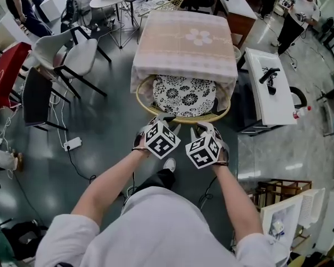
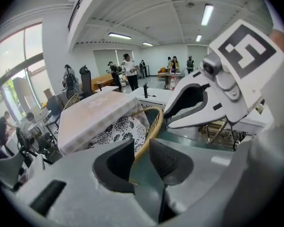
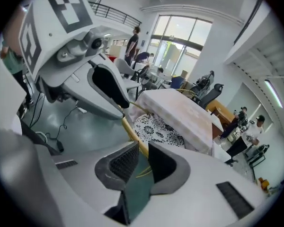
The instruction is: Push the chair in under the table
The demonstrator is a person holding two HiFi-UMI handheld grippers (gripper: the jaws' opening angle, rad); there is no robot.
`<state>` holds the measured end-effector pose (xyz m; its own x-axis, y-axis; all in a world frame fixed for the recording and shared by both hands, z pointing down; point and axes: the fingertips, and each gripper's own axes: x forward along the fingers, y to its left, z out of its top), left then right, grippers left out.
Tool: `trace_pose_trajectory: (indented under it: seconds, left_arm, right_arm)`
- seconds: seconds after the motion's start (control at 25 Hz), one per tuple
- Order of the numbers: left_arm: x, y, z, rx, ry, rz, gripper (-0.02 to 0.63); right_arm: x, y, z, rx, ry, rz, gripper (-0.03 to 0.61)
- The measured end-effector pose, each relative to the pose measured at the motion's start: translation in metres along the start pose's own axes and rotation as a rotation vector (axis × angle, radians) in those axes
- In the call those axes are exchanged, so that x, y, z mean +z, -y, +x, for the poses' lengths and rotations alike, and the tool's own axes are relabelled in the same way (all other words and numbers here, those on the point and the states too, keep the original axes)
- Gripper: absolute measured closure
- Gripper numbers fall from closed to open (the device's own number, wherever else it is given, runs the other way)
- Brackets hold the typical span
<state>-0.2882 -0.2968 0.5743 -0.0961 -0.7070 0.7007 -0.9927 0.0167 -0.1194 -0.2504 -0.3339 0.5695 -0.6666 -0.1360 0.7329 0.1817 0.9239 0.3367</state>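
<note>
2 grippers are held side by side at the near edge of the scene, the left gripper and the right gripper, both at the back rim of the rattan chair. In each gripper view the curved cane rim runs in between the pads and fills the narrow gap at their tips, so both pairs of jaws are judged to be clamped on it, near the middle of the backrest curve.

Just beyond, the round seat is seen to be covered by a black-and-white floral cushion. The chair's front part is already hidden below the hanging pink tablecloth of the square table, while the back part and most of the cushion remain outside.

The chair is judged to be light and fairly stiff, though the woven cane may flex or crack under a hard pinch. The thick top hoop is taken as the soundest place to hold, with 1 gripper to each side of centre so that the push stays straight. The smooth floor should let the legs slide; the loose cushion is better left untouched.

Further off, a white desk stands just right of the table.
</note>
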Motion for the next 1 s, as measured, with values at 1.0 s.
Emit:
trace_pose_trajectory:
  seconds: [1.0]
  left_arm:
    - [0.04,0.048,-0.099,0.08,0.33,-0.364,0.609]
  right_arm:
    - [0.03,-0.023,-0.106,-0.053,0.324,0.537,0.575]
